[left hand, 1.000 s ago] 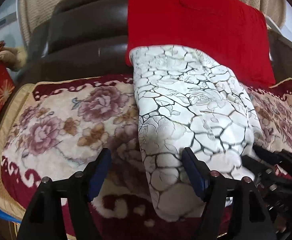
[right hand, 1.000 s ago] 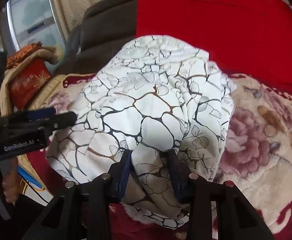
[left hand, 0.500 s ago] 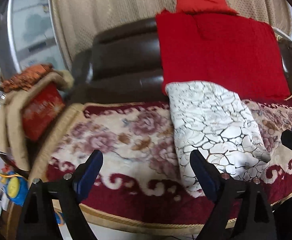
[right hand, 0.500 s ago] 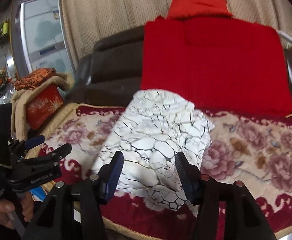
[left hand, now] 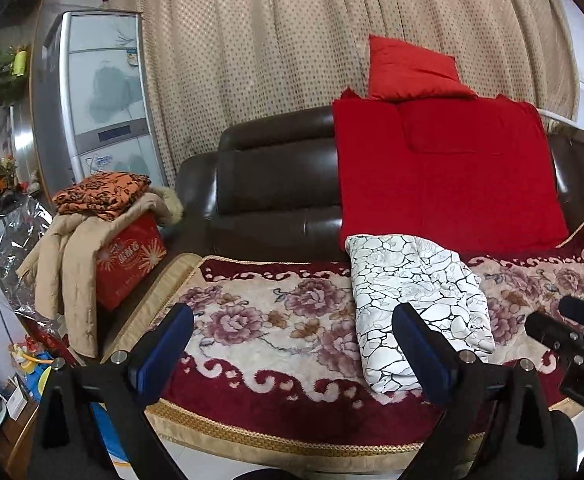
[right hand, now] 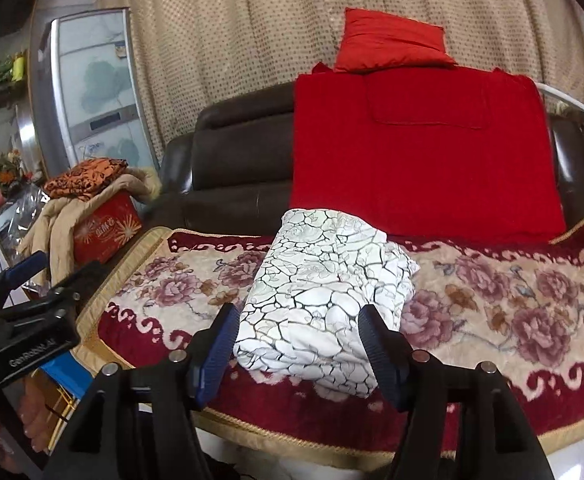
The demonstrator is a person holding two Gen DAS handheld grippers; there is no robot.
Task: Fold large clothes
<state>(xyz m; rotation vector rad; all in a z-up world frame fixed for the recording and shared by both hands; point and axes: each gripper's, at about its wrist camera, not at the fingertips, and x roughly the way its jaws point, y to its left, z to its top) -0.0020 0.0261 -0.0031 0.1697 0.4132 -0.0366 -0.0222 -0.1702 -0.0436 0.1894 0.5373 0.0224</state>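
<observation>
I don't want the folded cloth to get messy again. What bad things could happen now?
The white folded garment lies near the front edge of the floral sofa cover, so it might slide off. Both the left hand-held gripper and right hand-held gripper are open and off it, so loose layers may spring open.

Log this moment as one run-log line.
left gripper: open, holding nothing | right gripper: open, holding nothing | white patterned garment: folded, lying on sofa cover | neither gripper touching it
</observation>
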